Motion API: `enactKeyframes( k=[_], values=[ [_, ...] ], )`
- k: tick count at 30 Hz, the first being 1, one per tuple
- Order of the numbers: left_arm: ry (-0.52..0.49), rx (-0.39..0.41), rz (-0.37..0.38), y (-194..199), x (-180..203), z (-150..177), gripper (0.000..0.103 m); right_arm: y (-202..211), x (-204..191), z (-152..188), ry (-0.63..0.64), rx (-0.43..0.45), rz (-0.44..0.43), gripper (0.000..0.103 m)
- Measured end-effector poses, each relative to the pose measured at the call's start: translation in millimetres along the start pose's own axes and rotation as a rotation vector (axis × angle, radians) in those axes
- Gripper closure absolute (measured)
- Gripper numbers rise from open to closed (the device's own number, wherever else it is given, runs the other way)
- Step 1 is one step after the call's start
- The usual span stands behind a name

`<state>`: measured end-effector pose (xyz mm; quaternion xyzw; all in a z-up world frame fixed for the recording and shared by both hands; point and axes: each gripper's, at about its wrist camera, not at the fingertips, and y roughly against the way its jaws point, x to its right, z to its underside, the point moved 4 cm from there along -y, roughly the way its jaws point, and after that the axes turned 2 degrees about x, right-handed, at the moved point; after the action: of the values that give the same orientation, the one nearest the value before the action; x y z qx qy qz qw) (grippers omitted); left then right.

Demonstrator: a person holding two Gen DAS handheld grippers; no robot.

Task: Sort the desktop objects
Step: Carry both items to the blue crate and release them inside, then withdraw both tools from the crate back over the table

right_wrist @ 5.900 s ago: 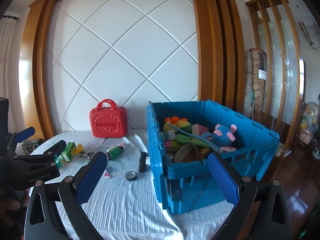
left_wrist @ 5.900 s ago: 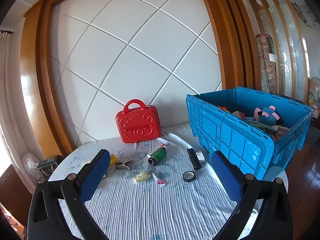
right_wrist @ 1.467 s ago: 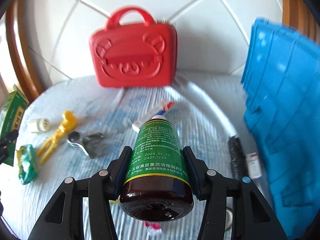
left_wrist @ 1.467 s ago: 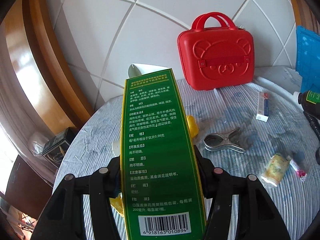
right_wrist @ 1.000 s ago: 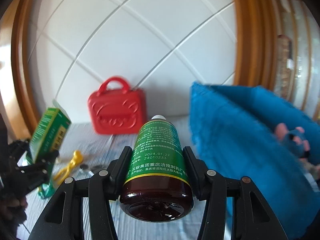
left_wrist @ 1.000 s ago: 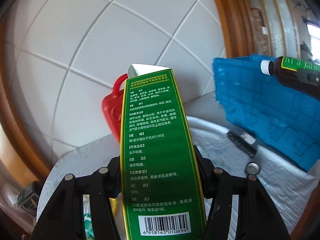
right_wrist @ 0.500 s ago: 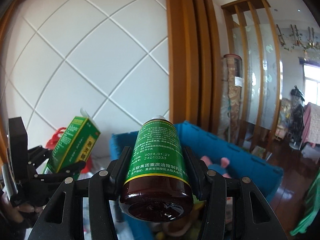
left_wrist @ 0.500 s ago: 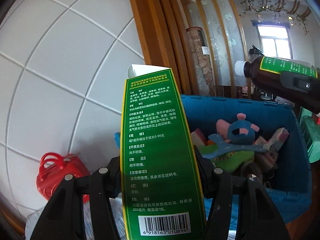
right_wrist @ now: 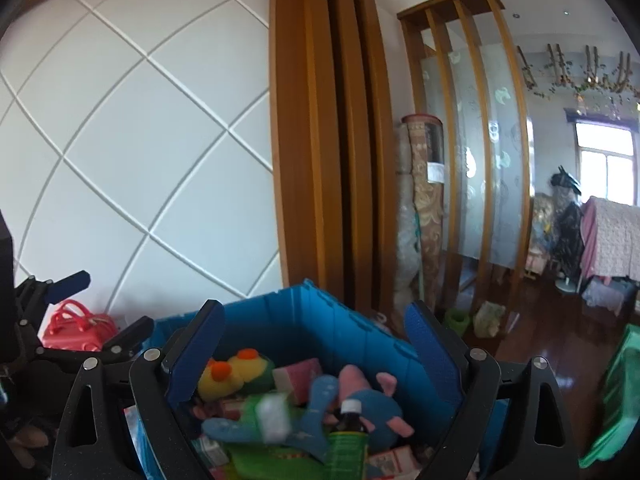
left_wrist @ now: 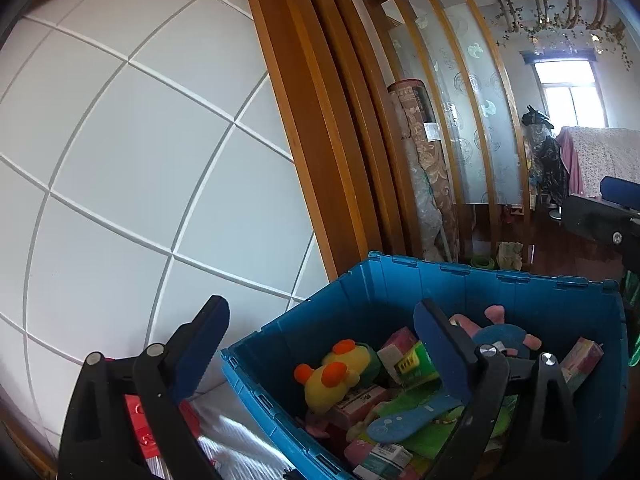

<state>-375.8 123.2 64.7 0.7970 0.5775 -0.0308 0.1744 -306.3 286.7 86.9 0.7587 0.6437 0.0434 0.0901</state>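
Quilted white wall (left_wrist: 132,168) backs ribbed blue plastic crate (left_wrist: 472,292).

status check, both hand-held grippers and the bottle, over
Left hand-held gripper opening, nothing between its fingers. Right hand-held gripper opening, empty. Brown bottle below it, over the toys in the blue crate. Nothing in the way.

bottle (right_wrist: 347,436): base cut by frame edge | green box (right_wrist: 272,416): blurred | red case (left_wrist: 140,432): mostly hidden
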Motion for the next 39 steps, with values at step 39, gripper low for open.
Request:
enactKeyframes(
  k=[39],
  values=[
    [0.139, -0.131, -0.627, 256, -275, 252, 0.008, 87, -238, 114, -0.076, -0.048, -0.375, 0.000]
  ],
)
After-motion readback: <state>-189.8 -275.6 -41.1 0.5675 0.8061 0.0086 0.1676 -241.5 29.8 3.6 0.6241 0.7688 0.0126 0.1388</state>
